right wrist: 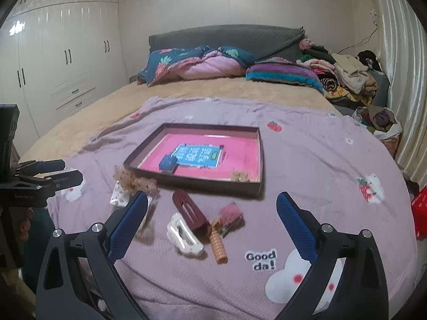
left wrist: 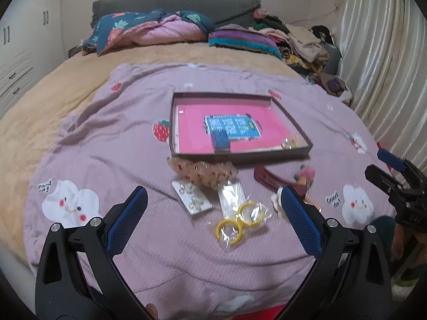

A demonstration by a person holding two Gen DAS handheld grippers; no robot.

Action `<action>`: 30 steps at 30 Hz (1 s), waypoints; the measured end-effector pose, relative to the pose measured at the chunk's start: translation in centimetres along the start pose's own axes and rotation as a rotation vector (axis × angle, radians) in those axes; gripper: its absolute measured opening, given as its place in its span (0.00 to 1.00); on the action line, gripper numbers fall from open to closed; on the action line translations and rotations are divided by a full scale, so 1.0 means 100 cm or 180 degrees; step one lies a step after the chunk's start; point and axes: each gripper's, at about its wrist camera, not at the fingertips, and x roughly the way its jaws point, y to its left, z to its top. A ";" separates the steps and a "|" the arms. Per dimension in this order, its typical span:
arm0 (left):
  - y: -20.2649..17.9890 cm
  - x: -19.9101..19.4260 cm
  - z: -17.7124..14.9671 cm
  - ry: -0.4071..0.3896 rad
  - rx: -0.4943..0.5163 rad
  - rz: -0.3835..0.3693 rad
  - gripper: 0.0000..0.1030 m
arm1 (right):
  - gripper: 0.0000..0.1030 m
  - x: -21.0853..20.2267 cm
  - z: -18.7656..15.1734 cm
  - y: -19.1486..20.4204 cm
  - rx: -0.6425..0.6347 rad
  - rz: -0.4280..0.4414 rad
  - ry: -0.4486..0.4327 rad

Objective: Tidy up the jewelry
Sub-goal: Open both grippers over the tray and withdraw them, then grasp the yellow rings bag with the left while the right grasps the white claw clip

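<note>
A shallow dark box with a pink floor (left wrist: 283,108) (right wrist: 260,157) lies on the lilac blanket. In it are a small blue box (left wrist: 221,140) (right wrist: 167,163) and a small gold piece (left wrist: 288,143) (right wrist: 240,176). In front of it lie yellow hoop earrings in a clear bag (left wrist: 238,221), an earring card (left wrist: 190,197), a floral scrunchie (left wrist: 205,172) (right wrist: 136,182), a dark red hair clip (right wrist: 190,211), a white claw clip (right wrist: 182,233) and a tan ridged clip (right wrist: 218,248). My left gripper (left wrist: 213,200) is open above the earrings. My right gripper (right wrist: 212,205) is open above the clips.
The lilac blanket (left wrist: 149,122) covers a tan bed. Pillows and a quilt (right wrist: 197,64) lie at the headboard, piled clothes (right wrist: 347,77) at the far right. White wardrobes (right wrist: 58,61) stand at the left, a curtain (left wrist: 387,66) at the right.
</note>
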 end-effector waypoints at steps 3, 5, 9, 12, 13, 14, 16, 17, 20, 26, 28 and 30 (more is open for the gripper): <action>0.000 0.006 -0.008 0.0071 0.0053 -0.0003 0.91 | 0.94 0.002 -0.006 0.001 -0.0020 -0.0013 0.0059; -0.002 0.010 -0.015 0.0121 0.0092 -0.0007 0.91 | 0.94 0.004 -0.010 0.002 -0.0022 -0.0008 0.0104; -0.010 0.019 -0.025 0.0189 0.0241 -0.0020 0.91 | 0.94 0.007 -0.018 0.002 -0.0035 -0.0005 0.0196; -0.014 0.027 -0.032 0.0260 0.0328 -0.0004 0.91 | 0.94 0.010 -0.024 0.003 -0.0045 0.0002 0.0263; -0.016 0.031 -0.035 0.0296 0.0370 -0.0002 0.91 | 0.94 0.011 -0.025 0.003 -0.0046 0.0012 0.0286; -0.017 0.035 -0.038 0.0329 0.0425 0.0009 0.91 | 0.94 0.013 -0.028 0.003 -0.0050 0.0018 0.0313; -0.019 0.042 -0.043 0.0382 0.0480 -0.0006 0.91 | 0.94 0.016 -0.034 0.003 -0.0053 0.0025 0.0367; -0.019 0.046 -0.046 0.0419 0.0501 -0.0029 0.91 | 0.94 0.017 -0.036 0.002 -0.0053 0.0029 0.0390; -0.023 0.061 -0.050 0.0513 0.0601 -0.0021 0.90 | 0.94 0.023 -0.043 0.001 -0.0052 0.0026 0.0471; -0.032 0.087 -0.053 0.0652 0.0795 -0.0147 0.83 | 0.94 0.035 -0.051 0.000 -0.0072 0.0022 0.0586; -0.032 0.093 -0.053 0.0677 0.0809 -0.0181 0.79 | 0.94 0.039 -0.052 0.000 -0.0091 0.0025 0.0619; -0.032 0.097 -0.051 0.0677 0.0816 -0.0216 0.75 | 0.94 0.046 -0.055 0.002 -0.0133 0.0014 0.0664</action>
